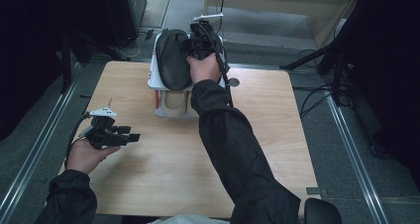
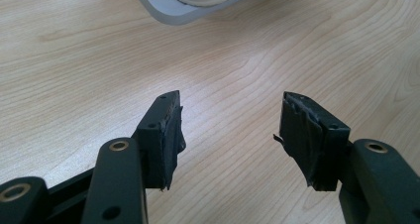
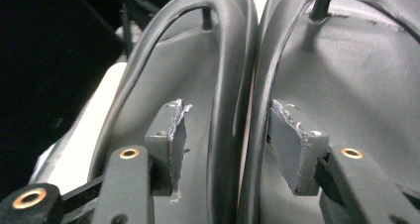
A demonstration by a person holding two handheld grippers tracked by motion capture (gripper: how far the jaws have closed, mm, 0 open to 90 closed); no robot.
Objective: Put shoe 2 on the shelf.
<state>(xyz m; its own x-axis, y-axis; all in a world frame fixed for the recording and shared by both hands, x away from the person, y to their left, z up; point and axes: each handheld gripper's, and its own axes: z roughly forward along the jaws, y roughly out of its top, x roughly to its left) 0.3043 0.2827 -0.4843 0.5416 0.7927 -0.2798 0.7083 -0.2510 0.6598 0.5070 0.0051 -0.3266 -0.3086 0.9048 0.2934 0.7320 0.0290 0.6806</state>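
A pair of black slippers (image 1: 172, 60) lies on top of a small white rack (image 1: 153, 81) at the table's far edge. My right gripper (image 1: 198, 43) reaches over them from the right. In the right gripper view the left slipper (image 3: 148, 85) and right slipper (image 3: 356, 75) lie side by side, and my right gripper (image 3: 225, 120) stands open with their two touching rims between its pads, which do not press on them. My left gripper (image 1: 132, 136) hovers open over the table's left side, nothing between its fingers (image 2: 230, 115).
A beige pair of slippers (image 1: 174, 105) sits on the rack's lower shelf; the rack's grey corner (image 2: 173, 13) lies ahead of the left gripper. The wooden table (image 1: 163, 179) has a round grommet (image 1: 234, 82). Stand legs and cables (image 1: 317, 60) lie at right.
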